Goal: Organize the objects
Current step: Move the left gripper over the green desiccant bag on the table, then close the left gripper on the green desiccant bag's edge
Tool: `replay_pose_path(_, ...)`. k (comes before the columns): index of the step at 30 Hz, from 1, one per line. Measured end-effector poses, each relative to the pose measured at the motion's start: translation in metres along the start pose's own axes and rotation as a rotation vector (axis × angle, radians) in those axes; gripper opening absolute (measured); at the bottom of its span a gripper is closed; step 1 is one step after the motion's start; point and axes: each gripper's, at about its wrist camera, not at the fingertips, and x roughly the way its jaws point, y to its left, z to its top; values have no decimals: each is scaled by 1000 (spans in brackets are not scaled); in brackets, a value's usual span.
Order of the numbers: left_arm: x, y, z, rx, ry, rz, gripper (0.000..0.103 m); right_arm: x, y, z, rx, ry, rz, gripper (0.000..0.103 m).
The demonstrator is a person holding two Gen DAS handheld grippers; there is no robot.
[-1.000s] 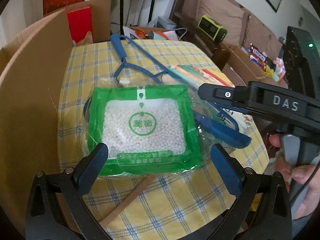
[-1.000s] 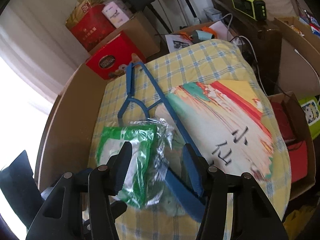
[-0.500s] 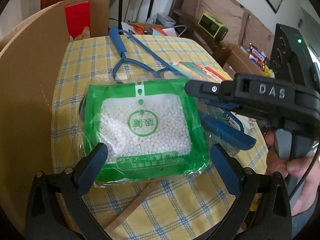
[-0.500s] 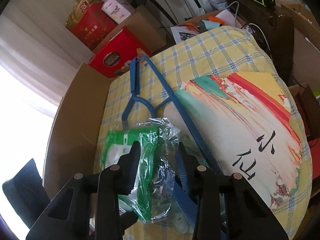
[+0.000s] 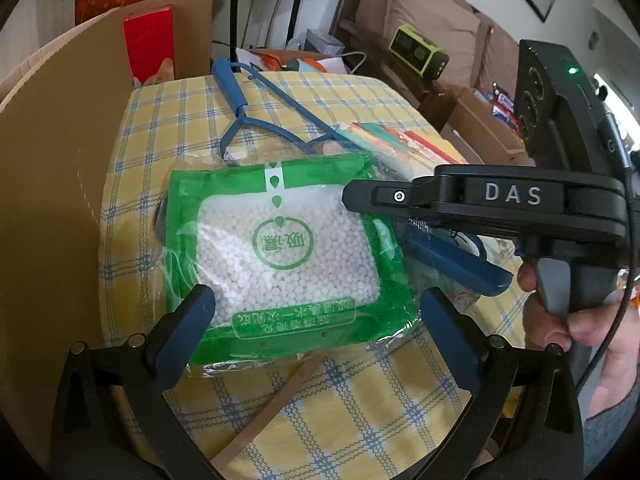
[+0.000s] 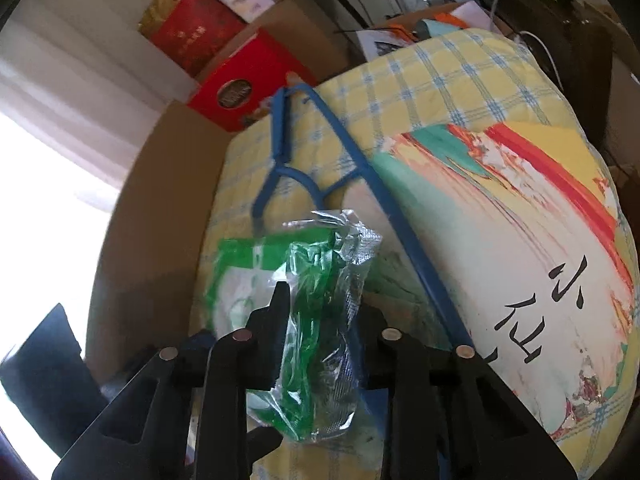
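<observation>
Right gripper (image 6: pixel 320 320) fingers pinch the green desiccant bag's (image 5: pixel 288 256) crinkled edge; left gripper (image 5: pixel 316 320) fingers gape wide just before it. Lift slowly; thin film may slip.

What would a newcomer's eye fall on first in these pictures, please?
Probably the green pouch of white beads lying on the yellow checked tablecloth, its crinkled edge pinched by the right hand-held gripper. The left hand-held gripper hovers open near it, and a blue hanger lies behind.
</observation>
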Motion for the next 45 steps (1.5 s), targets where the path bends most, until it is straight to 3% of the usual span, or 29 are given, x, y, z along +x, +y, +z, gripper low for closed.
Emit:
replay_pose_path(3,0,-2,0,-1,0,-13,101,-10,3,-2,1,-37,16,8)
replay_pose_path(9,-4,-12,-1,3,6,-64,99,-29,13,-6,-20,-81,8,5)
replay_pose_path(17,-8,-24,2,2,40,-165,94,-56,-8,-12,13,-133,-23,4)
replay_pose_path(23,-12,0,9,-90,26,-125,95,-70,-35,-18,66,-143,-31,4)
replay_pose_path(30,3,11,8,-134,62,-85,95,-68,-29,-18,2,-149,-173,5)
replay_pose_path(33,10,11,7,-143,78,-95,95,-64,-20,-20,-63,-148,-251,5)
replay_pose_path(36,13,8,8,-133,85,-112,95,-61,-16,-22,-88,-148,-272,6)
replay_pose_path(38,13,6,11,-129,93,-116,87,-59,-16,-23,-93,-147,-291,6)
replay_pose_path(40,13,2,12,-119,98,-104,70,-57,-14,-24,-103,-150,-308,6)
replay_pose_path(45,8,3,12,-130,84,-93,55,-61,-12,-23,-89,-157,-284,6)
